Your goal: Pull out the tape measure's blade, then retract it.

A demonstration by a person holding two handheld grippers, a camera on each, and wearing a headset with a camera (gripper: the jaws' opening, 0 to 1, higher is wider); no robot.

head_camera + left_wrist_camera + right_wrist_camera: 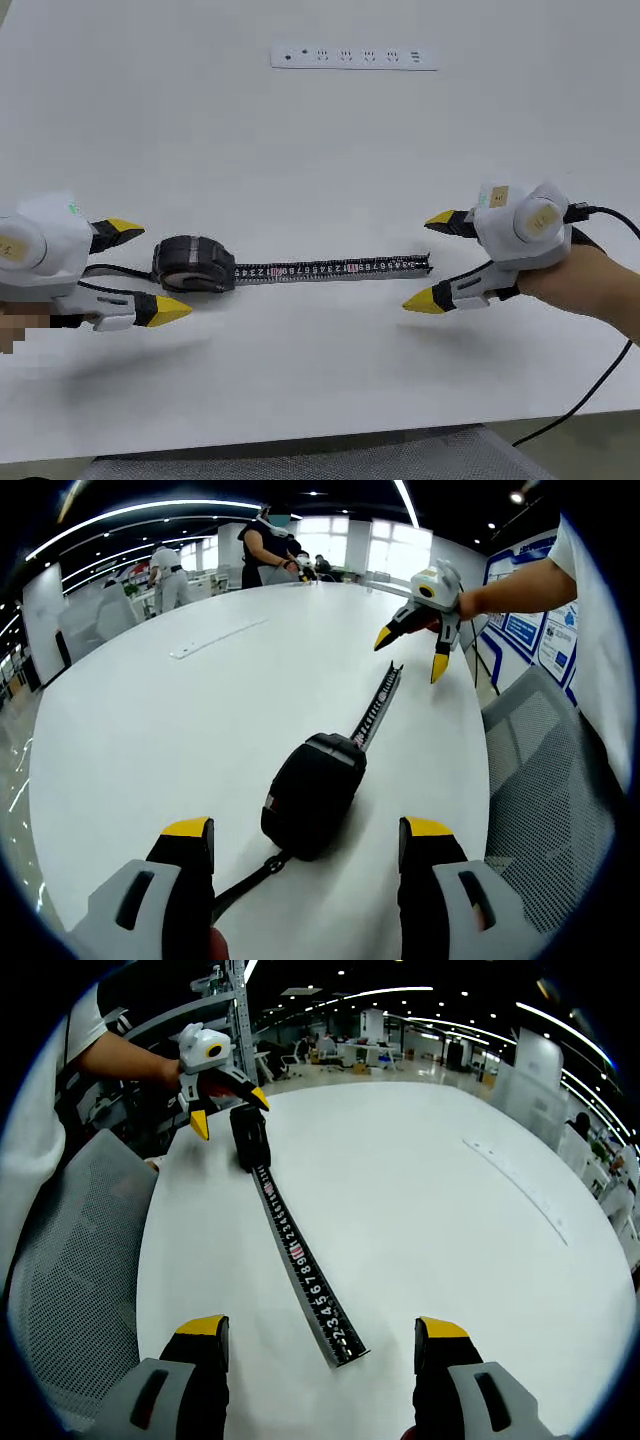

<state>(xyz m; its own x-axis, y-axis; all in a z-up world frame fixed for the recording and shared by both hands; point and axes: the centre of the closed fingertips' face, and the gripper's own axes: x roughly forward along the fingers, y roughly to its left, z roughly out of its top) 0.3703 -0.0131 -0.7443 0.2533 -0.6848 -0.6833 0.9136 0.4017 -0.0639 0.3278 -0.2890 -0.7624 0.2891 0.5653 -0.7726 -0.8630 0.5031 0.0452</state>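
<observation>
A white bench [300, 150] seen from above; a black tape measure [193, 263] lies on it at the left, with its blade [330, 269] drawn out flat along the surface toward the right, numbers facing up; the blade's hooked end rests on the bench. The left tongs [158, 270], white with yellow tips, are spread apart; the tape measure's case sits just ahead of and between the two tips, and neither tip is closed on it; in the left gripper view a dark strap [250, 880] trails from the case back toward the tongs. The right tongs [418, 262] are also spread apart and grip nothing; the blade's free end lies between their tips, apart from both. A white power strip [354, 57] lies at the far side of the bench, well apart from the tape measure.
</observation>
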